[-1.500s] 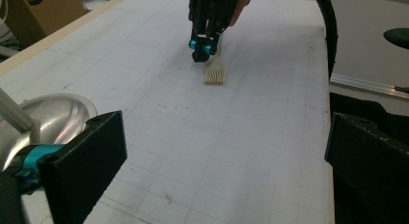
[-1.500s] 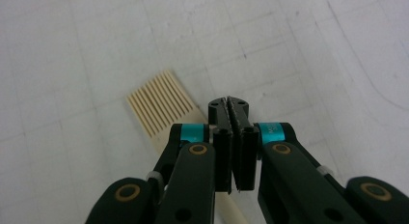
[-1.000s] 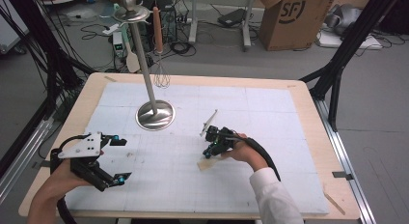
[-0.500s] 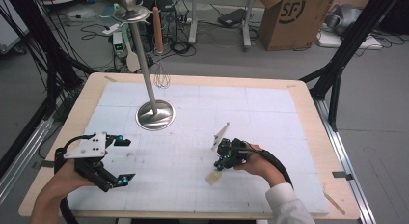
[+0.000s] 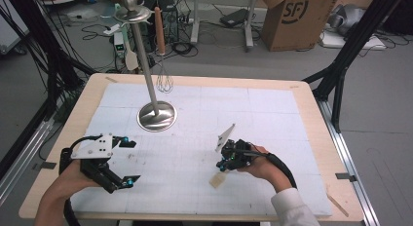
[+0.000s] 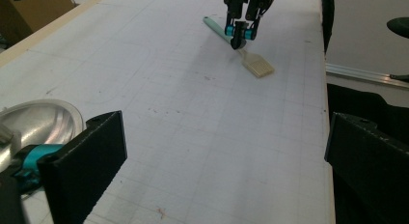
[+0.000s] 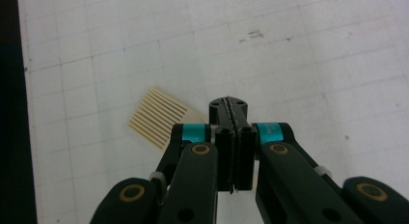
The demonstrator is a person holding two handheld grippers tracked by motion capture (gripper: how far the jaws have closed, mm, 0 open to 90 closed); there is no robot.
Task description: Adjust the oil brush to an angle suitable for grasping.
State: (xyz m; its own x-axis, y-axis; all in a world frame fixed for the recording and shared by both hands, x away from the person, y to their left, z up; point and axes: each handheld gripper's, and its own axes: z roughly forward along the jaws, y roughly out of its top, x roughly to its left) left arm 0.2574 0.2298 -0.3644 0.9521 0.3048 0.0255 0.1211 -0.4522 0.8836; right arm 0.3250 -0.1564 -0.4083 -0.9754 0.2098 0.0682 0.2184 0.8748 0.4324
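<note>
Spatula (image 6: 246, 54), pale slotted head, mint handle, pinched by right tool (image 5: 225, 163); left tool (image 5: 127, 160) spread.

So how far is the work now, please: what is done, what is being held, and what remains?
Done: a wire whisk, a pale spatula and a brown wooden utensil hang from the tall steel stand. In hand: the right gripper is shut on the beige slotted turner, its head touching the white mat. Left: probably hanging it; the left gripper is open and holds nothing.
</note>
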